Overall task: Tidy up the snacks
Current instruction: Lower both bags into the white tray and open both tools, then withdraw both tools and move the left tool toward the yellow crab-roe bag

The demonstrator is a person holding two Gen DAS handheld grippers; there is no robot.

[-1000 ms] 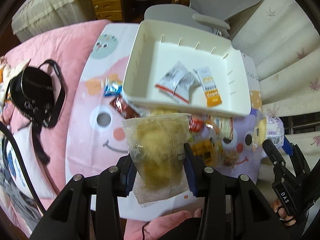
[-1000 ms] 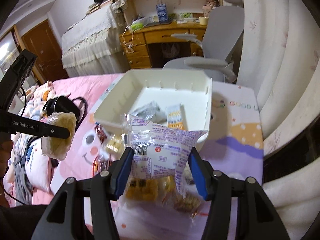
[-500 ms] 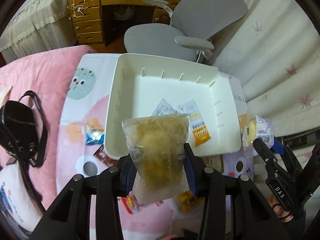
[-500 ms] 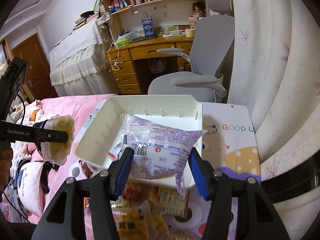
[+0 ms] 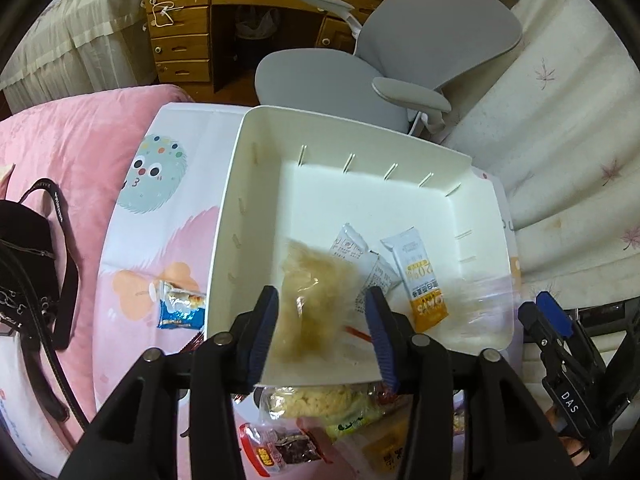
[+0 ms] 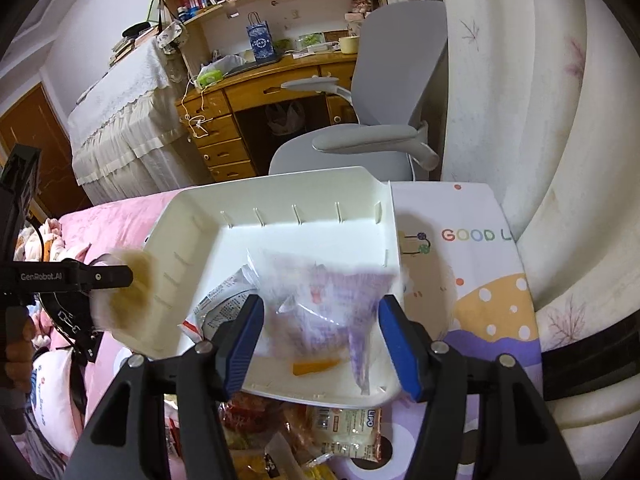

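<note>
A white tray [image 5: 224, 240] sits on the cartoon-print bed cover. My left gripper [image 5: 322, 312] hangs over its near left corner with jaws opening. A clear bag of yellow pastry [image 5: 312, 300] is blurred between them, free of the right pad. My right gripper [image 6: 320, 320] hangs over the tray [image 6: 394, 240] with its jaws opening too. A purple-print snack bag [image 6: 328, 292], smeared, sits loose between its pads. The tray holds a white-and-orange packet [image 5: 420, 276] and white packets [image 5: 352, 244].
Loose snacks [image 5: 316, 400] are heaped in front of the tray, and a blue packet [image 5: 180, 308] lies to its left. A black bag [image 5: 28, 264] rests on the pink quilt. A grey chair [image 5: 360, 68] and a wooden desk stand beyond the bed.
Both grippers moved forward and down over the tray. Their jaws have widened, and both bags, sharp and gripped before, now look blurred and loose between the pads.
</note>
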